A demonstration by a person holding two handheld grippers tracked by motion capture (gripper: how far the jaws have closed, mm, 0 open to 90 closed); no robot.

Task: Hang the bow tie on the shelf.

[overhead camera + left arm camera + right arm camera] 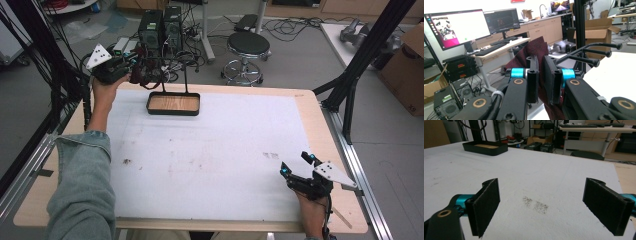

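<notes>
Step in hand: hanging the dark red cloth (535, 51) on the black rack (174, 75); a judgement from how things lie.
Left gripper (131, 70): raised at the far left corner, fingers (533, 79) clenched on the cloth, a fold pinched between the pads.
Cloth position: up in the air at the left gripper, just beside the rack's three prongs (596, 53), not yet draped over any as far as I can tell.
Right gripper (296, 165): resting low at the near right, fingers (486, 205) spread wide with nothing between them, well apart from the cloth.
How to do it well: keep the pinch firm, lift the fold above the prong tips, carry it across so cloth falls on both sides, then let go. The knobbed ends could snag the fabric; come in from above rather than end-on.
Rack base: a dark tray (173, 104) with a wooden floor, at the far edge.
Surface (210, 150): white sheet over a pale wood top, scuffed, a few dark smudges.
Room: stool (247, 52), computer towers, tangled cables, cardboard boxes, monitors (456, 27) on a desk.
</notes>
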